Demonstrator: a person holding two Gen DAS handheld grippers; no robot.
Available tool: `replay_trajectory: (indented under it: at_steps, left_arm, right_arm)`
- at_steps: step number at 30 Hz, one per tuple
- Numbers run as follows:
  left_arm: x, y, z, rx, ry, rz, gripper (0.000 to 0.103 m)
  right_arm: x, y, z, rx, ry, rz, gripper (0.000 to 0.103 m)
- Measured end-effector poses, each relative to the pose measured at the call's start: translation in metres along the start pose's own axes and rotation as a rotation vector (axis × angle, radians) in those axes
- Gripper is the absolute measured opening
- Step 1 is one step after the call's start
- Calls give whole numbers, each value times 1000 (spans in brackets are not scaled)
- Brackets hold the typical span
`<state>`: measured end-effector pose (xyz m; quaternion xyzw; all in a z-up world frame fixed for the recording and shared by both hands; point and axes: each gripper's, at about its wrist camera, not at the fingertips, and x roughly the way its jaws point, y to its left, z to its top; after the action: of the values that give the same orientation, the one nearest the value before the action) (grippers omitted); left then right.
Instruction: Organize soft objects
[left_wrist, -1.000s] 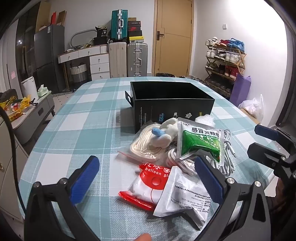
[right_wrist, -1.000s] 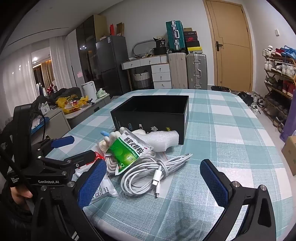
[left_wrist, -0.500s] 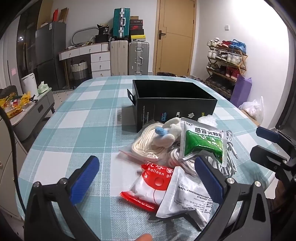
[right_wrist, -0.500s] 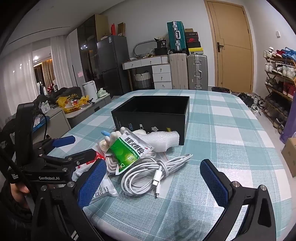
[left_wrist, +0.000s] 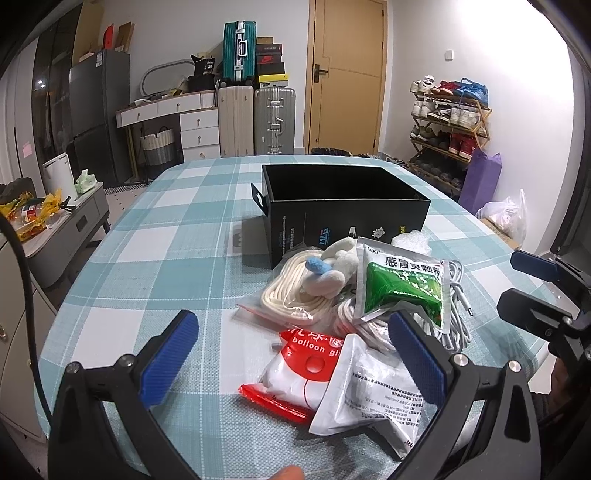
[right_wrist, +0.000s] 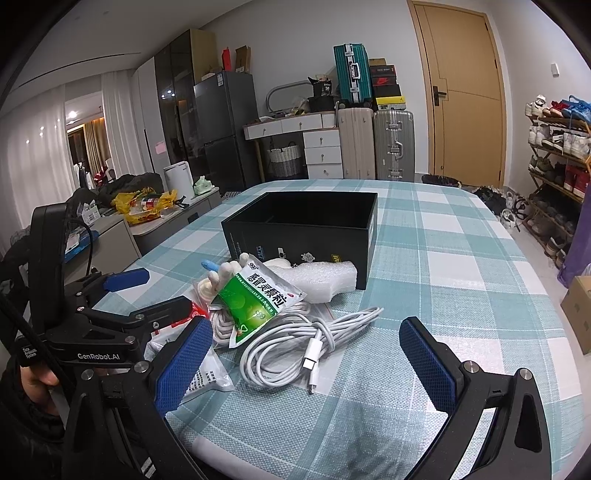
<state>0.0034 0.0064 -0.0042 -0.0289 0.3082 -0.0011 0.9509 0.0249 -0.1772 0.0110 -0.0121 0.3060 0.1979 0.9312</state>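
Foil green sachet (left_wrist: 402, 284), light and probably slippery atop the pile, is best pinched by a flat edge; left gripper (left_wrist: 295, 349) and right gripper (right_wrist: 306, 352) hover with jaws spread, empty.

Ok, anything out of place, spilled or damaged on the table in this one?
Nothing spilled or visibly damaged. The soft items sit in one overlapping heap: the green sachet lies tilted over the white cable and the plush toy. The black box looks empty. Both grippers are open.
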Motion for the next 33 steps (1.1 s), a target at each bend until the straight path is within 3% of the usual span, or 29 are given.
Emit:
replay_trajectory:
  at_steps: [23,33]
  left_arm:
    - [1,6,1,5,50,-36,103]
    - [-3,14,3,-8,31,-43,103]
  right_arm:
    - [2,7,2,-33,25,-2,103]
    - [9,7,3,-31,53,32,103]
